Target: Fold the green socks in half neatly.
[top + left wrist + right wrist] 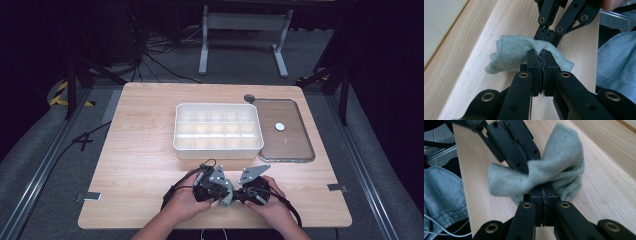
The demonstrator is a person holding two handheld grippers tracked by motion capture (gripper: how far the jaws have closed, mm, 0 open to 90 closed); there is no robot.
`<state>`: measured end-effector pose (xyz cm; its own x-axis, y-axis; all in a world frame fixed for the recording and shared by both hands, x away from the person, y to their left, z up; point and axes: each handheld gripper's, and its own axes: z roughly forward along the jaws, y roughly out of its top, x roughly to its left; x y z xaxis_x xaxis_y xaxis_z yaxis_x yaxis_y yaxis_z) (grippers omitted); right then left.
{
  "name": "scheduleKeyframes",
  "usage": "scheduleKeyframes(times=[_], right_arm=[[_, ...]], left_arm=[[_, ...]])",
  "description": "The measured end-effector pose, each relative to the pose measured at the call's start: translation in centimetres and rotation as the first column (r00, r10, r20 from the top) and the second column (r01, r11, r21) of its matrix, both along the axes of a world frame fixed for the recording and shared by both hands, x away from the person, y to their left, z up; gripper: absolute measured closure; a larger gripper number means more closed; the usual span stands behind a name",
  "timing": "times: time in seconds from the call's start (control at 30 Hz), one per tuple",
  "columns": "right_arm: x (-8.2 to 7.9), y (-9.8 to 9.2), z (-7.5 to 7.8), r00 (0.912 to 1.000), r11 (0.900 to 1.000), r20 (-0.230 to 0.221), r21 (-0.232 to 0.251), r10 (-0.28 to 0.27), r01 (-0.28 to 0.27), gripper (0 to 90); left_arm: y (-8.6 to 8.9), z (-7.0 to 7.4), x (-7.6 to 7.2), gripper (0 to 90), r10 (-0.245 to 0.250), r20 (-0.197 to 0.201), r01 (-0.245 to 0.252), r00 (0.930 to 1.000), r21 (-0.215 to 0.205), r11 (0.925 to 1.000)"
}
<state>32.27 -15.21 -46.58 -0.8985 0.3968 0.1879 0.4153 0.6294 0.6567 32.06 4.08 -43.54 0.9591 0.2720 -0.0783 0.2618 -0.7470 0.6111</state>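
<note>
Holding one small sock point(227, 198) between them, two hands sit at the near edge of the table point(140, 165). Each hand has one black gripper. The left gripper point(223, 195) and the right gripper point(236, 196) point at each other, tip to tip, just in front of the white box point(218, 131).

From the left gripper view, the left gripper point(541, 58) has its two jaws squeezed tight together on an edge of the sock point(510, 53). The sock is soft, grey-green and knitted, with fine ribs. It hangs in a loose, bunched lump just above the wood. From the right gripper view, the right gripper point(544, 191) also has its two jaws pinched tight on the sock point(554, 167), which folds over their tips. Both grippers are hard black plastic with round brass rings.

One piece of blue jeans cloth point(616, 62) shows beside the table edge.

The table is pale wood with thin lines in it, and its corners are rounded.

Farther back than the grippers is the one white box. It is plastic, shaped like a rectangle, and split into many small square spaces in three rows. Touching the right side of the box lies one flat clear lid point(286, 131) with a dark rim. One small white round thing point(280, 126) lies on that lid. One small dark round hole point(249, 98) is in the table just behind the box, by the lid's corner.
</note>
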Motion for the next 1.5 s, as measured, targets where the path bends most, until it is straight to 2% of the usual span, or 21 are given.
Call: scheduleKeyframes(times=[0.13, 0.23, 0.33, 0.43, 0.47, 0.5, 0.57, 0.6, 0.7, 0.77, 0.87, 0.97, 1.0, 1.03, 1.07, 1.1, 1.23, 1.27, 1.33, 1.37, 1.5], right_arm=[[0.1, -0.1, -0.1, 0.9998, 1.0, -0.017, 0.007, -0.007, 0.007, 89.2], [0.2, -0.3, -0.1, 0.9997, 1.0, -0.024, 0.002, -0.002, 0.002, 87.1], [0.3, -1.3, 0.8, 0.9992, 0.999, -0.035, -0.032, -0.017, 0.016, 84.1], [0.5, -2.2, 1.5, 0.9986, 0.999, -0.021, -0.017, -0.049, 0.049, 85.0], [0.4, -2.9, 2.5, 0.9957, 0.995, 0.002, 0.025, -0.093, 0.093, 85.7], [0.4, -2.9, 2.5, 0.9957, 0.995, 0.002, 0.025, -0.093, 0.093, 85.7], [0.2, -2.9, 3.1, 0.9942, 0.992, 0.022, 0.064, -0.106, 0.104, 86.8], [0.0, -2.5, 3.2, 0.9937, 0.992, 0.051, 0.082, -0.1, 0.096, 87.5], [-0.3, -1.8, 3.0, 0.9937, 0.991, 0.064, 0.099, -0.092, 0.086, 88.4], [-0.4, -1.5, 2.8, 0.9934, 0.987, 0.059, 0.135, -0.098, 0.089, 88.7], [-0.3, -1.2, 2.6, 0.9923, 0.985, 0.059, 0.144, -0.109, 0.099, 88.7], [-0.2, -1.0, 2.1, 0.9916, 0.986, 0.049, 0.124, -0.12, 0.113, 88.7], [-0.1, -1.0, 1.9, 0.9917, 0.986, 0.045, 0.123, -0.12, 0.114, 88.5], [0.0, -1.1, 1.6, 0.9914, 0.986, 0.038, 0.112, -0.125, 0.12, 88.4], [0.0, -1.1, 1.6, 0.9914, 0.986, 0.038, 0.112, -0.125, 0.12, 88.4], [0.0, -1.1, 1.6, 0.9911, 0.987, 0.038, 0.102, -0.127, 0.123, 88.2], [0.0, -1.0, 1.5, 0.9909, 0.989, 0.045, 0.082, -0.127, 0.123, 87.3], [-0.1, -0.9, 1.5, 0.9909, 0.99, 0.046, 0.072, -0.127, 0.123, 87.0], [-0.2, -0.7, 1.5, 0.9909, 0.992, 0.059, 0.051, -0.121, 0.118, 86.1], [-0.2, -0.6, 1.5, 0.9915, 0.993, 0.054, 0.032, -0.119, 0.117, 84.2], [-0.3, -0.6, 1.5, 0.9888, 0.989, 0.026, 0.013, -0.147, 0.147, 77.5]], left_arm=[[-0.4, -0.1, -0.3, 87.1, 0.009, 0.022, -0.01, 0.9997, 0.031, 0.9995], [-0.9, -0.3, -0.5, 87.2, 0.005, 0.057, -0.012, 0.9983, 0.115, 0.9933], [-1.3, -0.3, -0.6, 87.3, -0.001, 0.059, -0.006, 0.9983, 0.117, 0.9931], [-1.5, -0.3, -0.5, 87.3, 0.0, 0.049, -0.006, 0.9988, 0.118, 0.993], [-1.6, -0.3, -0.5, 87.3, -0.001, 0.044, -0.005, 0.999, 0.12, 0.9927], [-1.6, -0.4, -0.5, 87.3, 0.003, 0.043, -0.008, 0.9991, 0.116, 0.9932], [-1.7, -0.4, -0.4, 87.2, 0.002, 0.05, -0.008, 0.9988, 0.117, 0.9931], [-1.7, -0.4, -0.4, 87.1, 0.002, 0.047, -0.007, 0.9989, 0.117, 0.9932], [-1.6, -0.4, -0.4, 86.9, 0.006, 0.047, -0.011, 0.9989, 0.117, 0.9931], [-1.6, -0.4, -0.4, 86.9, 0.01, 0.046, -0.015, 0.9989, 0.115, 0.9933], [-1.5, -0.4, -0.4, 86.8, 0.005, 0.045, -0.01, 0.999, 0.106, 0.9943], [-1.3, -0.4, -0.3, 85.8, 0.003, 0.033, -0.006, 0.9994, 0.096, 0.9954], [-1.2, -0.4, -0.4, 84.4, 0.014, 0.02, -0.015, 0.9997, 0.086, 0.9962], [-0.8, -0.3, -0.5, 74.4, 0.024, 0.021, -0.025, 0.9995, 0.06, 0.9979], [-0.8, -0.3, -0.5, 68.1, 0.024, 0.021, -0.025, 0.9995, 0.06, 0.9979], [-0.5, -0.1, -0.4, 68.1, 0.029, 0.017, -0.03, 0.9994, 0.048, 0.9984], [0.3, 0.2, 0.0, 52.9, 0.074, 0.008, -0.074, 0.9972, -0.003, 0.9972], [0.1, 0.0, -0.1, 51.9, 0.075, 0.009, -0.076, 0.9971, 0.006, 0.9971], [-0.4, -0.5, -0.2, 47.3, 0.061, 0.049, -0.063, 0.997, 0.056, 0.9964], [-0.6, -0.9, -0.3, 41.4, 0.064, 0.065, -0.068, 0.9958, 0.064, 0.9956], [-0.8, -1.2, -0.3, 34.2, 0.075, 0.092, -0.081, 0.9929, 0.063, 0.9947]])
